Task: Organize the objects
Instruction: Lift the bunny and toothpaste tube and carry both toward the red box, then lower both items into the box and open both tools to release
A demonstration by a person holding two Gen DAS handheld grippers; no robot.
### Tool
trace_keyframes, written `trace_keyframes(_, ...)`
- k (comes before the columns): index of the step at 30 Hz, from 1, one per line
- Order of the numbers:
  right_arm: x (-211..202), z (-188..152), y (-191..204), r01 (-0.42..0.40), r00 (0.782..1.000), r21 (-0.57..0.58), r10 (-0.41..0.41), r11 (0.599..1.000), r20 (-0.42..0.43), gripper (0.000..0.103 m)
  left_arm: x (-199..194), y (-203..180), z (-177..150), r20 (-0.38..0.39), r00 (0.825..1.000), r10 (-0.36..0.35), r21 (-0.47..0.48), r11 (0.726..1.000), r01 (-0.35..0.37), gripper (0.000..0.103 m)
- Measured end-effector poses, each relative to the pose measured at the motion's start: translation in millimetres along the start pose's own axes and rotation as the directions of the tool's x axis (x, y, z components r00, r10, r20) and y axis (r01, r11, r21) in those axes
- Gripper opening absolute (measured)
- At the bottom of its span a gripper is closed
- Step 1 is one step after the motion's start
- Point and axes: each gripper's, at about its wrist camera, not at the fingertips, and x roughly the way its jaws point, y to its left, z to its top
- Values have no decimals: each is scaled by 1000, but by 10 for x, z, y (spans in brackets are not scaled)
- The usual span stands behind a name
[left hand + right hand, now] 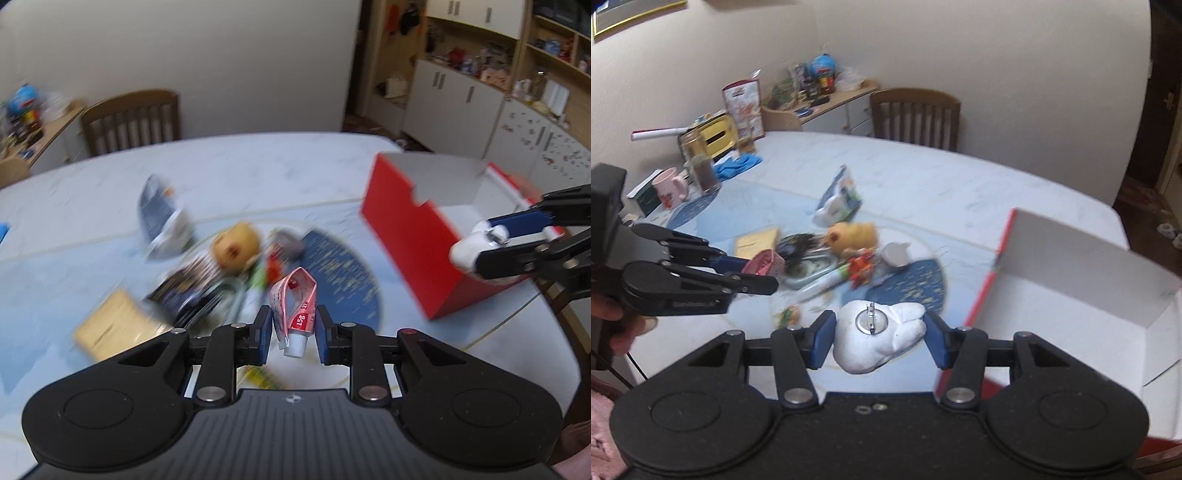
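A pale blue marbled surface (923, 173) carries a blurred heap of small items (834, 258) at its centre, a dark blue round mat (916, 288) at five o'clock of the heap, and a red box (1071, 295) at three o'clock.

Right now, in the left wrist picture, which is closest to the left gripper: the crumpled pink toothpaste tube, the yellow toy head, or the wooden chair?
1. Crumpled pink toothpaste tube, between the left gripper pads.
2. Yellow toy head, mid-table, left.
3. Wooden chair, behind the table.
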Motion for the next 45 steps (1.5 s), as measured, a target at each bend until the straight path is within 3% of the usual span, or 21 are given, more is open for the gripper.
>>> trace_keyframes(14, -226, -161, -861, 144, 989, 84, -146, 986, 20, 51, 394, -1042, 827, 1, 985, -171, 173, 970, 168, 23)
trace_keyframes(24, -200, -327, -1334, 227, 974, 132, -226, 965, -25, 51, 977, -1719, 1192, -103, 964, -243, 241, 935, 262, 23)
trace_keyframes(31, -105, -402, -1590, 247, 969, 146, -241, 958, -59, 51, 1465, -2072, 1289, -188, 954, -235, 295, 913, 282, 23)
trace_keyframes(37, 101, -468, -1782, 228, 969, 151, -210, 962, -130, 51, 1890, -2254, 1272, -288, 935, -209, 322, 898, 300, 23)
trace_keyframes(45, 443, -512, -2030, 224, 955, 189, -176, 956, -240, 51, 2400, -2321, 1207, -427, 888, -171, 277, 910, 309, 23)
